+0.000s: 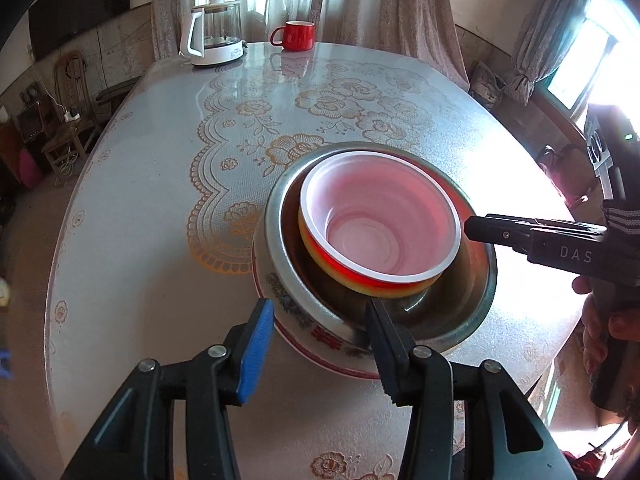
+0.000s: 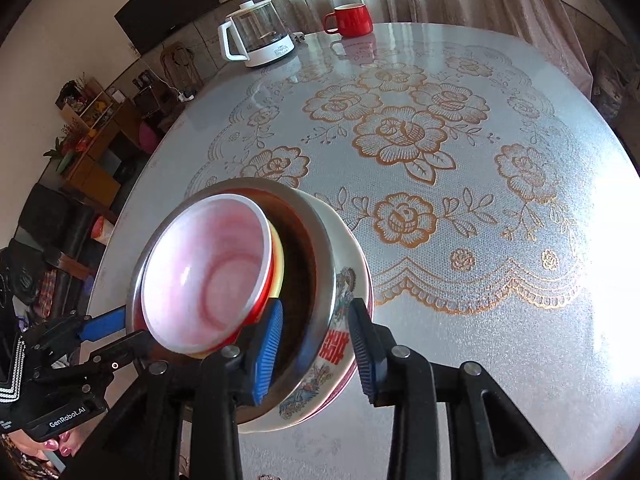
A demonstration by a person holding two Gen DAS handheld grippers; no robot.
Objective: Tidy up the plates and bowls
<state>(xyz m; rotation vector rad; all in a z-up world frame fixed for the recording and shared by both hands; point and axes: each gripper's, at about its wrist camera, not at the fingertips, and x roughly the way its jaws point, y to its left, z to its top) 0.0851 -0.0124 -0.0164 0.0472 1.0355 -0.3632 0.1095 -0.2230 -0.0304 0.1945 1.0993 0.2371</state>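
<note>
Three bowls are nested on the round table (image 1: 152, 184). A white ceramic bowl (image 1: 286, 306) with red and floral print is at the bottom, a steel bowl (image 1: 276, 236) sits in it, and a red-and-yellow plastic bowl (image 1: 380, 220) with a white inside lies tilted on top. My left gripper (image 1: 320, 340) is open, its fingers straddling the stack's near rim without pressing. My right gripper (image 2: 316, 354) is open too, one blue pad (image 2: 268, 352) inside the steel bowl (image 2: 320, 248) and the other outside the ceramic bowl (image 2: 336, 354). From the left wrist view the right gripper (image 1: 470, 226) reaches in beside the plastic bowl.
A glass kettle (image 1: 216, 40) on a white base and a red mug (image 1: 296, 36) stand at the table's far edge by the curtains. The lace-patterned tabletop (image 2: 440, 220) spreads right of the stack. Chairs and shelves stand beyond the table's left edge.
</note>
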